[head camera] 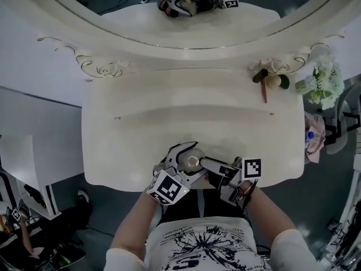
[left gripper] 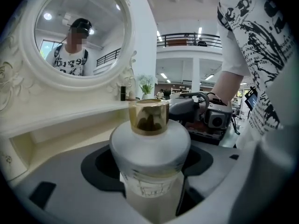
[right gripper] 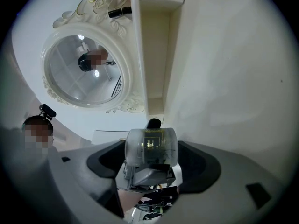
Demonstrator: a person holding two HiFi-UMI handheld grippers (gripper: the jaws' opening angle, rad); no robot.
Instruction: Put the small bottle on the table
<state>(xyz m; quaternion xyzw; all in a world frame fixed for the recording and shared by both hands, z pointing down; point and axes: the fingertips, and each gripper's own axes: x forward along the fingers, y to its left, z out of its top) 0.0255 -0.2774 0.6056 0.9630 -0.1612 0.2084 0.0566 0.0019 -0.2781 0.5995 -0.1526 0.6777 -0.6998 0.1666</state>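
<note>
A white dresser (head camera: 141,134) with an oval mirror (head camera: 186,30) stands in a bright, open hall. Its top is pale and smooth, and a raised ledge runs along the back under the mirror frame. Flowers (head camera: 322,83) sit at the back right corner, with a few small toiletries (head camera: 273,81) beside them on the ledge.

The bottle (head camera: 192,162) is held over the front middle of the top, just inside the front edge. Its long axis stands about upright. The gold cap (left gripper: 148,116) points up, so it shows as a round disc from the head view. I cannot tell whether its base touches the top.

The left gripper (left gripper: 149,162) is level, with its jaws clamped on the frosted white body below the shoulder. The right gripper (right gripper: 152,153) comes in from the right, rolled onto its side, and its jaws also press on the bottle from both sides.

A wide stretch of top lies between the bottle and the back ledge, and to the left and right. The front edge is close behind both grippers.
</note>
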